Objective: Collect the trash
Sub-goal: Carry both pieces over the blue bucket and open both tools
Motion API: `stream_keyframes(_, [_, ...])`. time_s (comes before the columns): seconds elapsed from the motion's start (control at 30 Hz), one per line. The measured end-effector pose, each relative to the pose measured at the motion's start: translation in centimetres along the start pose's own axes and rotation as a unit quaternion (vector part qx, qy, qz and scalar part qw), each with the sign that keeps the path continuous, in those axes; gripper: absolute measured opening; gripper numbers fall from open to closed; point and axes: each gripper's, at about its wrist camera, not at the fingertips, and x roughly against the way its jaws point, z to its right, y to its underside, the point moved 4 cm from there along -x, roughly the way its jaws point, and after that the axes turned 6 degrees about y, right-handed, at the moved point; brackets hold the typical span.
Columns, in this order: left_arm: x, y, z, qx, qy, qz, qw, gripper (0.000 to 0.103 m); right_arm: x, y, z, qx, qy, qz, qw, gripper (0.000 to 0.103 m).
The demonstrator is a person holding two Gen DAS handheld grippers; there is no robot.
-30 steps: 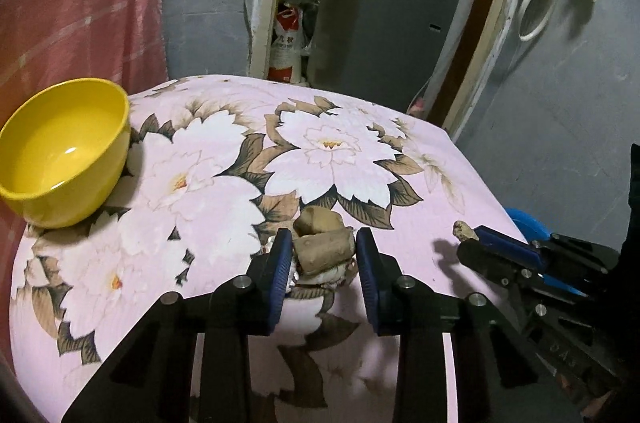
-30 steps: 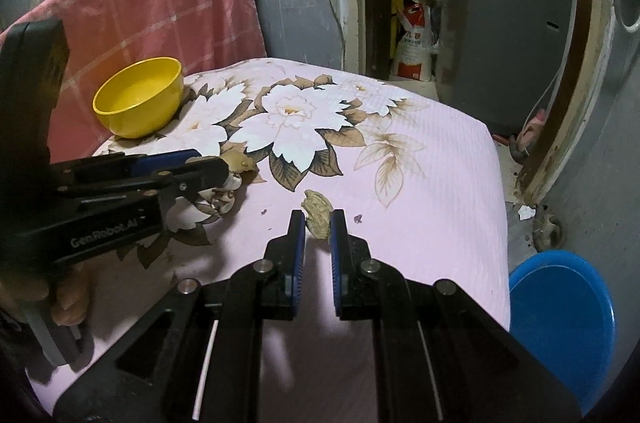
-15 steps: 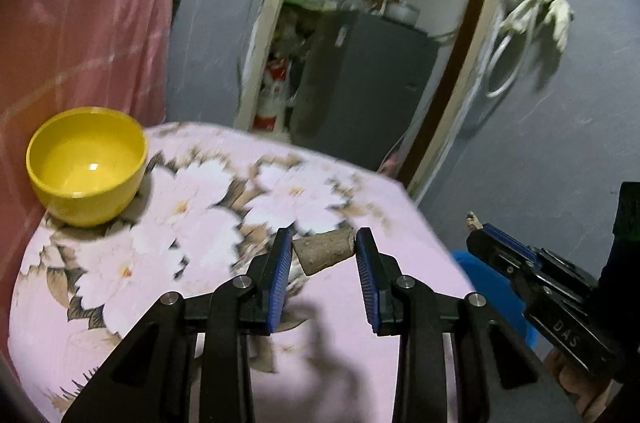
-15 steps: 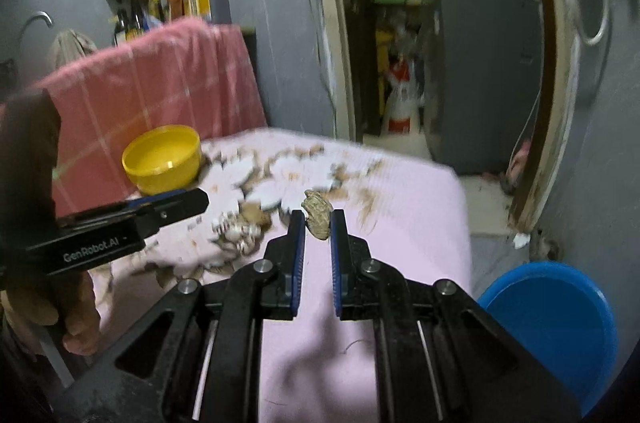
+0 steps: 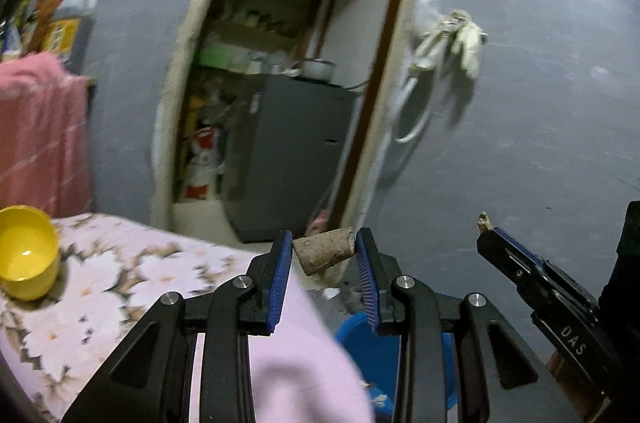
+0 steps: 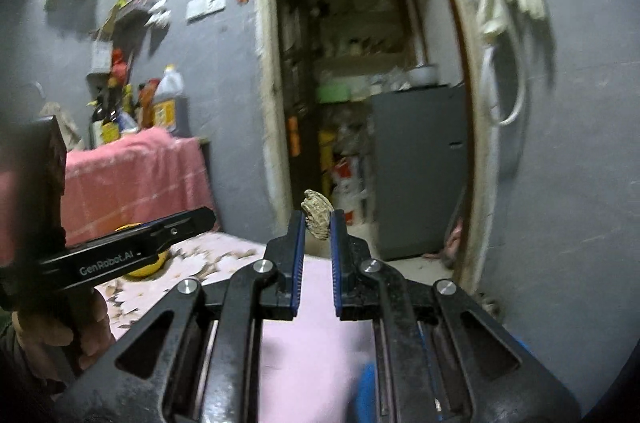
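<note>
a: where's the trash sitting right now?

b: both pieces are off the table. the left gripper (image 5: 323,255) is closed on a brown cork-like chunk (image 5: 325,251), long axis running crosswise from pad to pad, about three-to-nine on the clock. jaws only partly drawn in because the chunk fills the gap.

a: and the other one?

b: the right gripper (image 6: 317,223) is nearly shut, pinching a small wrinkled shell-like scrap (image 6: 317,214) right at the tips. the scrap stands upright, sticking out toward twelve o'clock past the pads.

a: so what does the next move depend on?

b: where the blue bin (image 5: 360,341) lies from the jaws. in the left wrist view it shows at six o'clock, below and between the fingers, just past the edge of the pink floral tablecloth (image 5: 132,287). in the right wrist view only a blue sliver shows low, around five o'clock.

a: which hand is nearer?

b: my guess is the left, since the bin sits almost under its jaws, but the fisheye makes that uncertain. the right gripper shows at three o'clock in the left view, so it is on the bin side too.

a: the yellow bowl (image 5: 26,257)?

b: at nine o'clock on the table, well apart.
</note>
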Motion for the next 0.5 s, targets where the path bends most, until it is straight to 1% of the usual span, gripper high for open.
stream_keyframes(0.13, [-2.0,0.1,3.1,-0.014,0.032,-0.01,0.9994,0.028,1.4,-0.3,3.1,-0.008,0.035,0.007,0.999,0.04])
stream_keyframes(0.2, [-3.2,0.4,4.8,-0.021,0.047,-0.023,0.9984,0.028,2.1,0.0,4.9,-0.014,0.049,0.004,0.999,0.04])
stream_keyframes(0.37, [-6.3,1.8,7.8,-0.028,0.075,-0.06,0.995,0.028,2.8,1.2,8.4,-0.026,0.081,-0.019,0.996,0.04])
stream_keyframes(0.5, [-8.9,3.1,8.7,-0.023,0.085,-0.094,0.9916,0.028,2.8,2.9,10.8,-0.041,0.099,-0.043,0.993,0.04])
